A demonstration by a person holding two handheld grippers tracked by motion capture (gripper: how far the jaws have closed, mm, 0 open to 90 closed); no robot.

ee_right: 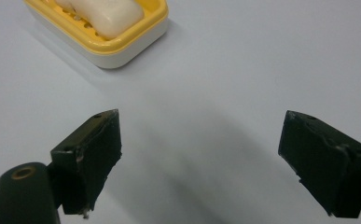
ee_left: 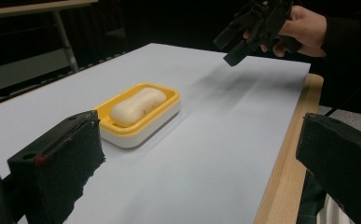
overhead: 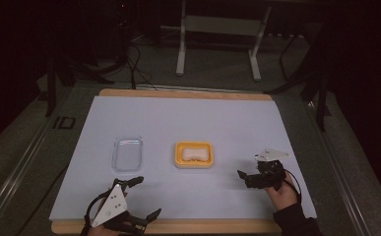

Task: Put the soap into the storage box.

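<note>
A yellow soap dish with a white base sits near the middle of the white sheet and holds a cream bar of soap. To its left lies a clear plastic lid or tray. My left gripper is at the front left edge, open and empty, and its view has the dish and soap ahead. My right gripper hovers right of the dish, held by a hand. It is open and empty, and the dish and soap lie beyond its jaws.
The white sheet covers a wooden board whose edge shows at front and back. The other hand and its gripper show far off in the left gripper view. Table legs and cables stand on the dark floor behind.
</note>
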